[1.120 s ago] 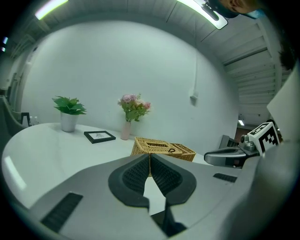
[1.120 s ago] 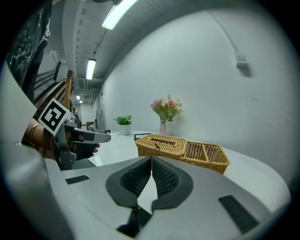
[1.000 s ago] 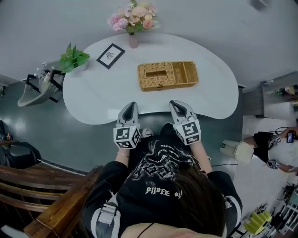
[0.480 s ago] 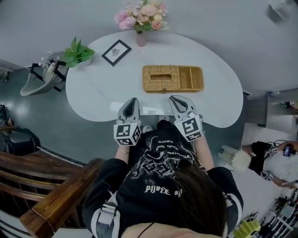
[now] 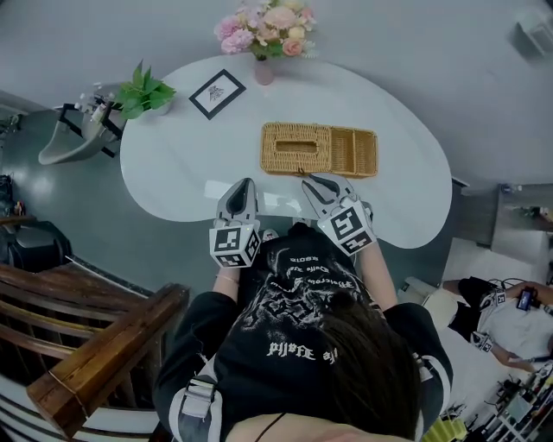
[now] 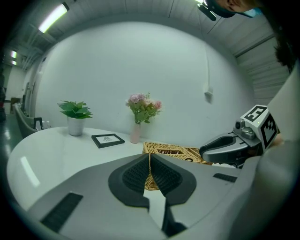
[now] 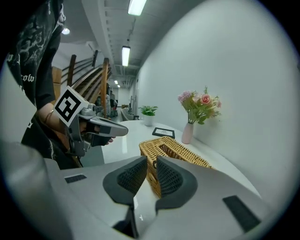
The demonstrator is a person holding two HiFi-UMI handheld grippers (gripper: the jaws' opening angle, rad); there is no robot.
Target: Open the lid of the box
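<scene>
While looking down from the head camera, saw the wicker box (image 5: 320, 148) lying lengthwise near the middle of the white table (image 5: 173, 164). Noted its lid (image 5: 296, 142) down over the left part, slot in the top, and an open compartment at the right end. Noted pink flowers in a vase (image 5: 263, 26) at the far edge, a framed picture (image 5: 217, 93) just left of them, and a potted plant (image 5: 143, 91) further left.

Found the left gripper (image 5: 244, 184) over the near edge of the table, apart from the box, jaws pressed together with nothing between them. Confirmed as much in the left gripper view, pads meeting at the tips.

Found the right gripper (image 5: 313, 181) closer in, tips just beside the box's near wall below the lidded part. Could not tell whether touching. Caught its jaws opening, a narrow gap between the pads, nothing held. Saw the box's near corner beyond that gap in the right gripper view.

Spotted a wooden railing (image 5: 104, 354) at lower left and a second person (image 5: 484, 315) at lower right.
</scene>
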